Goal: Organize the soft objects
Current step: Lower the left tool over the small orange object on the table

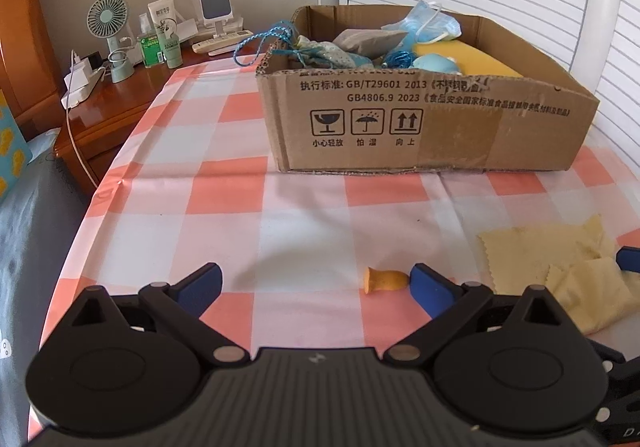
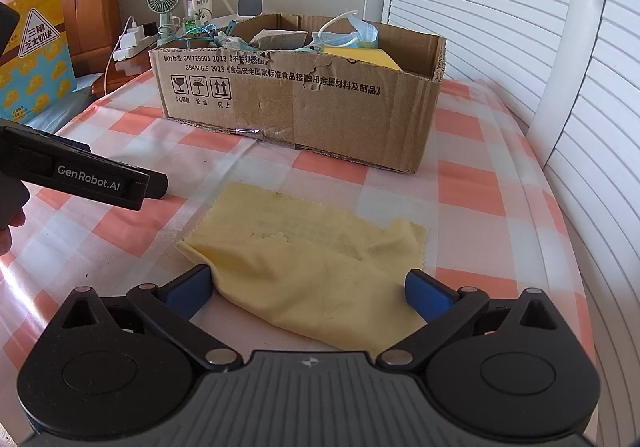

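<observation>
Open left tongs — orange earplug beside.

A cardboard box is sitting toward the far end of the tablecloth, with face masks, cords and a sponge lying inside it. Nearer, a cloth is lying rumpled before the box, and an earplug is resting to its left. Behind the box's left corner, a nightstand is carrying a fan and bottles.
</observation>
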### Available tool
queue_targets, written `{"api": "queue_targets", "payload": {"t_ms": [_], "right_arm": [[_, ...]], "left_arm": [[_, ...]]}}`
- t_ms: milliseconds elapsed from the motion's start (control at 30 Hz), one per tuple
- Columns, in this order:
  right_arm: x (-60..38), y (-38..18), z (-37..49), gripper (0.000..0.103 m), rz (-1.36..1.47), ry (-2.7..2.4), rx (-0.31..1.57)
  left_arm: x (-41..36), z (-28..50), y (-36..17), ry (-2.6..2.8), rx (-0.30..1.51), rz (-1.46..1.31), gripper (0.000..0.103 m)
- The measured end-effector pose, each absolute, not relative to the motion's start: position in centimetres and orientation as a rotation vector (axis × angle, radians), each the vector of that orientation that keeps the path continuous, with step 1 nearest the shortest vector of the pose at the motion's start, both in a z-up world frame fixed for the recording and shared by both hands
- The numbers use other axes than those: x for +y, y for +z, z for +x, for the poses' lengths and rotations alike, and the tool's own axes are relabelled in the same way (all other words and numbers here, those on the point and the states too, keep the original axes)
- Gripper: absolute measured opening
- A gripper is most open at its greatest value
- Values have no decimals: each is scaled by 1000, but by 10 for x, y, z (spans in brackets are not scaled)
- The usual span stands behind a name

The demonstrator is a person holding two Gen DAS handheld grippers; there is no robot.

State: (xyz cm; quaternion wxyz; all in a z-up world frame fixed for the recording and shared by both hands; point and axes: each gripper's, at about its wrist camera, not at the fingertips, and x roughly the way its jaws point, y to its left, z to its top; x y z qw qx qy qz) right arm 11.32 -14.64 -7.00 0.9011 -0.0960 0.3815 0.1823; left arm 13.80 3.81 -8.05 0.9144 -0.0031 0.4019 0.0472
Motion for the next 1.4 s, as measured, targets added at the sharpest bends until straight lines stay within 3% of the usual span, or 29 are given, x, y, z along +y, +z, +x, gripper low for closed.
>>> {"api": "queue_targets", "payload": {"t_ms": [33, 100, 233, 300, 467, 600, 800, 1400], "right_arm": [[-146, -70, 113, 103, -198, 377, 790], [-146, -70, 113, 103, -198, 377, 789], [-146, -70, 113, 103, -198, 377, 789], [-146, -70, 113, 103, -198, 377, 789], [-146, -70, 113, 103, -199, 377, 789], [-147, -70, 113, 103, -198, 377, 787], [-147, -70, 112, 103, -196, 375, 781], [-151, -66, 122, 103, -208, 347, 818]], "left_arm": [[37, 136, -80, 90, 821, -5, 93], [35, 130, -79, 72, 804, -5, 77], [25, 124, -77, 18, 768, 42, 61], [21, 124, -76, 5, 764, 43, 48], [13, 122, -76, -21, 754, 34, 43], [10, 121, -77, -32, 747, 19, 30], [5, 118, -78, -30, 731, 8, 23], [8, 119, -78, -46, 730, -7, 22]]}}
